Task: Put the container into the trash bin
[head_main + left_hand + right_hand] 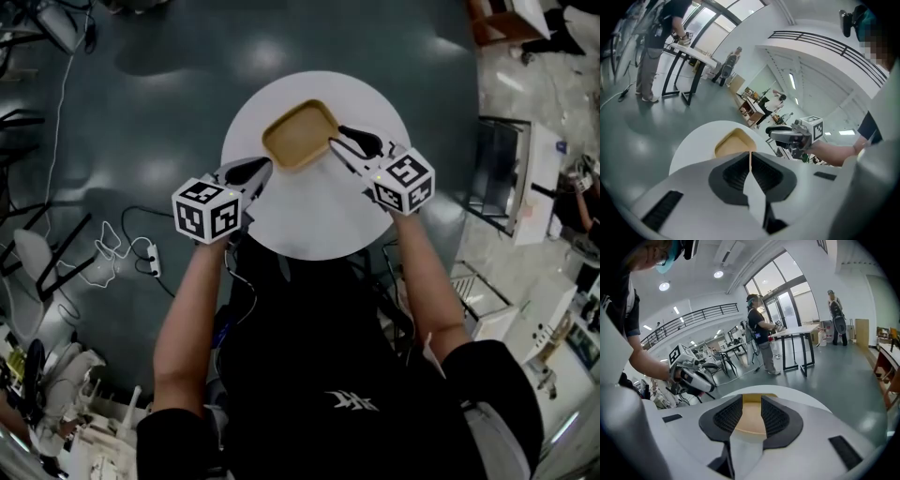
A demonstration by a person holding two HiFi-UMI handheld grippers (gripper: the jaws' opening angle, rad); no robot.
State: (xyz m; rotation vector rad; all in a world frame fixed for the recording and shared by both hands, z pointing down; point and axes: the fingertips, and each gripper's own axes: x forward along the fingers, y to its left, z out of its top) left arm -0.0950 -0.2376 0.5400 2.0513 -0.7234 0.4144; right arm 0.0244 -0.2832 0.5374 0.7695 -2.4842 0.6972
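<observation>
LEFT: my left gripper [266, 169] slants down, jaws together, just left of the container [300, 134] | RIGHT: my right gripper [336, 138] slants down, jaws apart beside the container's right edge

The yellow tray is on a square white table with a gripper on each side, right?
No, the table is round, not square; the head view shows it. The yellow tray does lie on that white table, with the left gripper and the right gripper on either side.
</observation>
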